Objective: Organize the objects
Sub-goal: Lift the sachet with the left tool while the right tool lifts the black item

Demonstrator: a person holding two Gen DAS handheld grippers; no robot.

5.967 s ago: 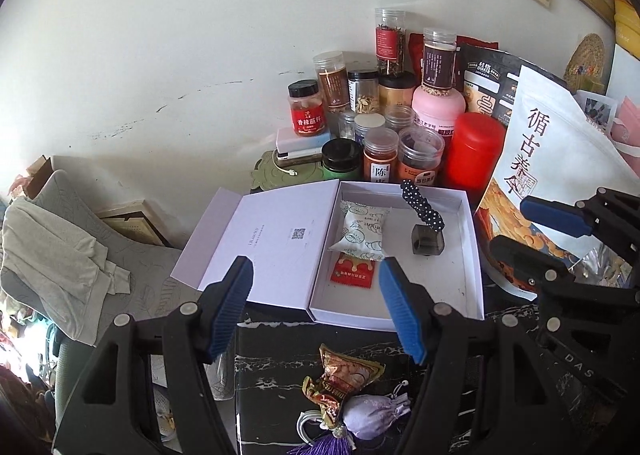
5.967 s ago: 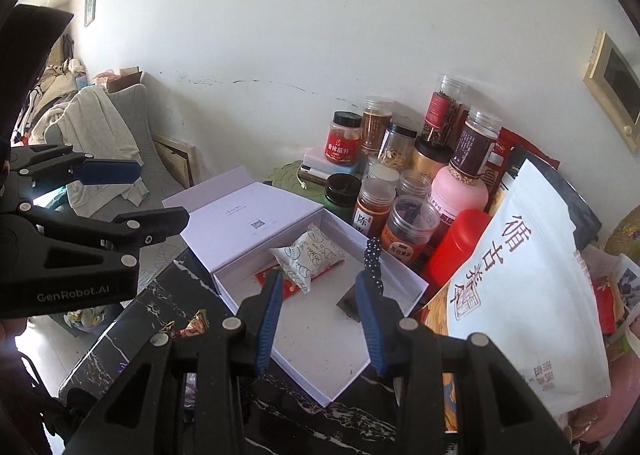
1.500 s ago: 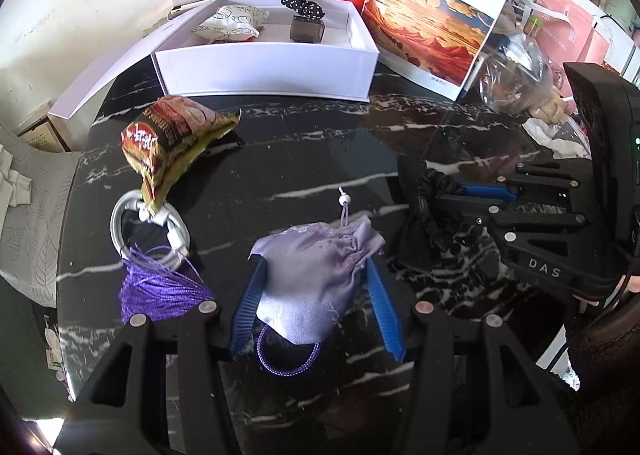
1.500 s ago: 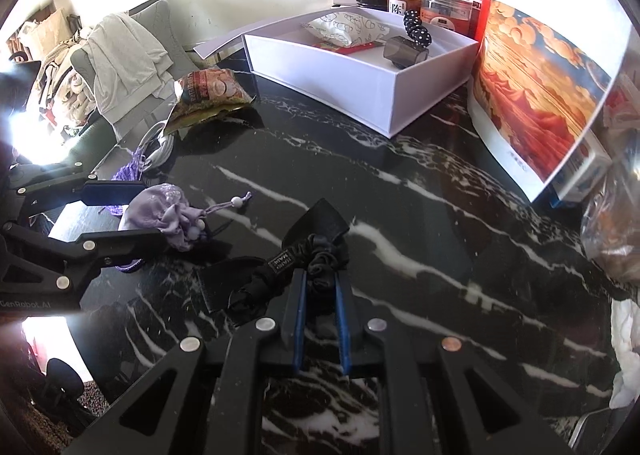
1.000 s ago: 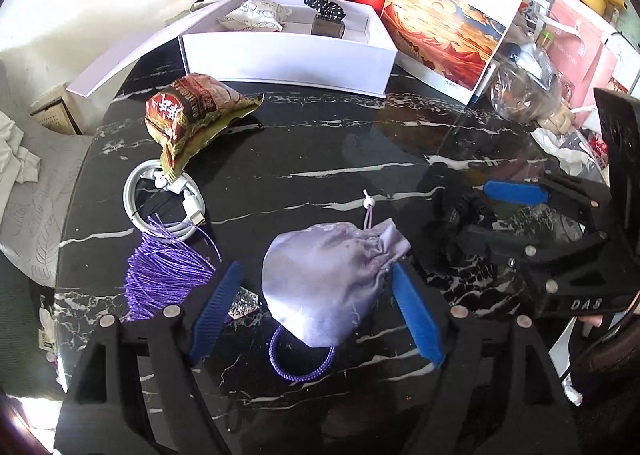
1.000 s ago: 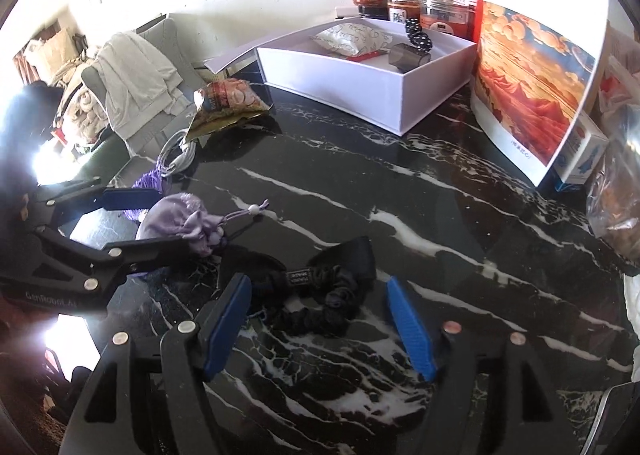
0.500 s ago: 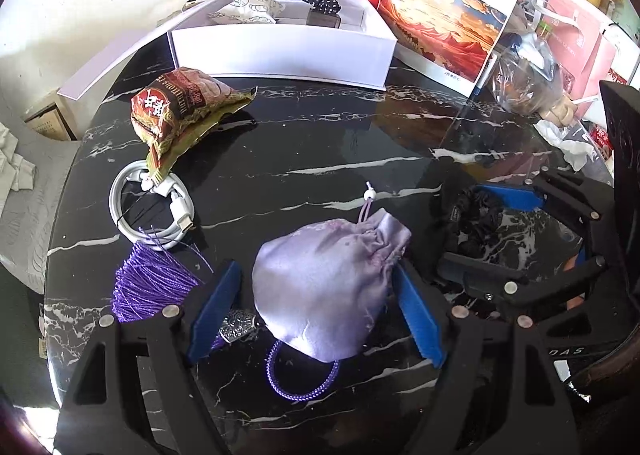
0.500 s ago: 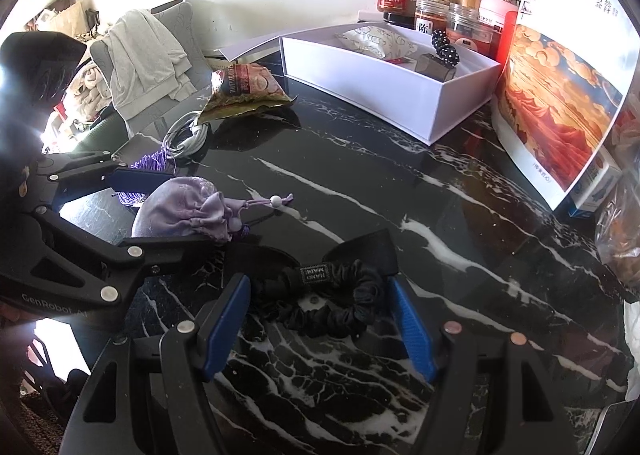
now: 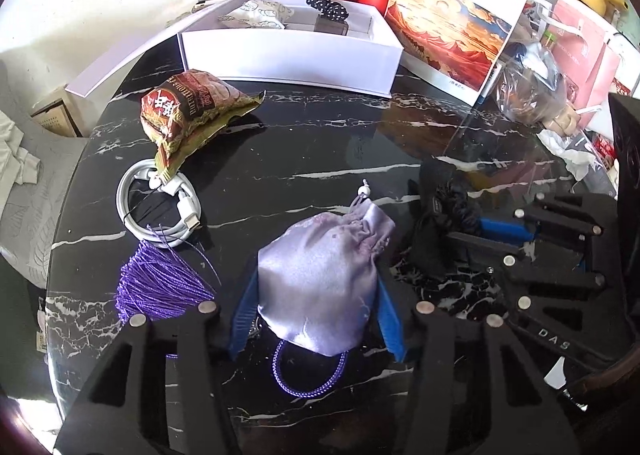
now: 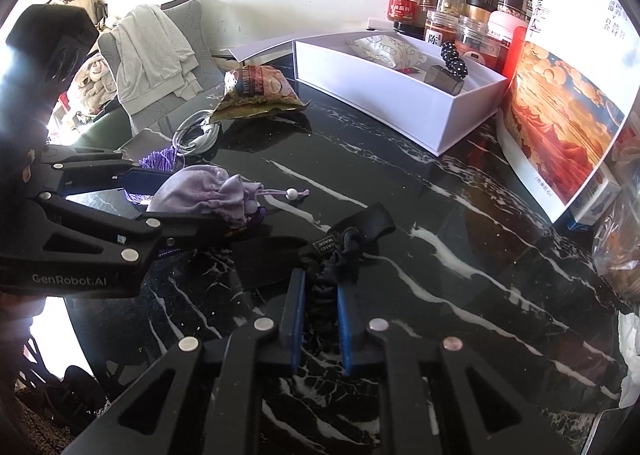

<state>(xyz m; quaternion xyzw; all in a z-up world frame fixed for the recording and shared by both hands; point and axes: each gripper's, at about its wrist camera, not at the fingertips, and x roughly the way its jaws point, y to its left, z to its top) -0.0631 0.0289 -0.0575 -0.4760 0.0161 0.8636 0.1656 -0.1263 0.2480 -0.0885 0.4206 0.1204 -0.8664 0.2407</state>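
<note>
- The left wrist view showed the left gripper (image 9: 316,315) with its blue fingers (image 9: 245,311) pressed against both sides of the lilac drawstring pouch (image 9: 324,275) at lower centre, on the black marble tabletop (image 9: 312,159).
- Only the right wrist view showed the right gripper (image 10: 320,319) clamped on the black scrunchie (image 10: 340,251) at centre frame.
- The pouch was satiny and puckered at its neck, with a white bead.
- The white box (image 10: 396,95) sat upper right.

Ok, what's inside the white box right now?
The white box holds a pale patterned snack packet, something red tucked under it, and a dark block topped with a black polka-dot piece. The box wall hides the near floor.
</note>
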